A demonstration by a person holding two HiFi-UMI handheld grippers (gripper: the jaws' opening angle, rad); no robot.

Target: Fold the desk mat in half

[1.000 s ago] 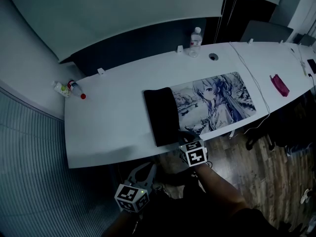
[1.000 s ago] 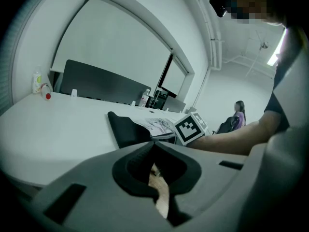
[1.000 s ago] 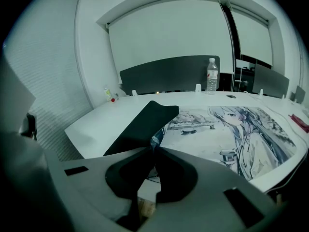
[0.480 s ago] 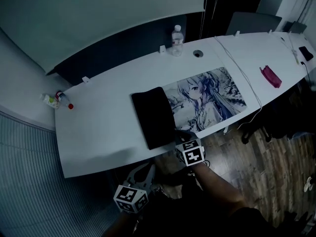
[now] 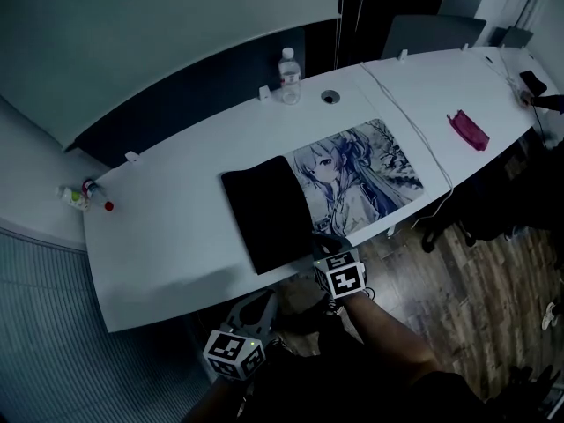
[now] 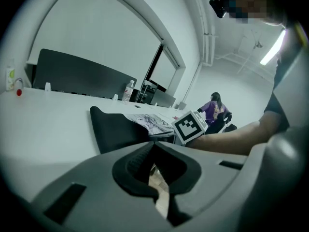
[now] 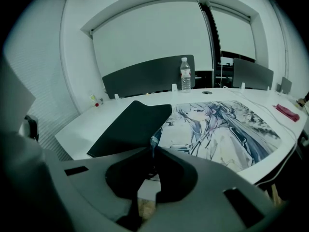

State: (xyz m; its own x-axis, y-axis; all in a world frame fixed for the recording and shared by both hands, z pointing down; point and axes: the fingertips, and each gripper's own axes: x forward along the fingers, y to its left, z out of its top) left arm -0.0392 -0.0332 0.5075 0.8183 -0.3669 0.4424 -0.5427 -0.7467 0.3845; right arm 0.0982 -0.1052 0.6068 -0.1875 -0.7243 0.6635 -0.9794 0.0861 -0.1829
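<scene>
Pinching the six-o'clock edge of the illustrated rectangular desk mat (image 5: 361, 170), the right gripper (image 5: 322, 239) should draw the black folded flap (image 5: 264, 210) squarely toward three o'clock; the left gripper (image 5: 263, 302), jaws pressed together, holds nothing.

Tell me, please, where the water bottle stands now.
In the head view, the water bottle stands upright near the far edge of the table, just left of the round cable hole and beyond the desk mat.
</scene>
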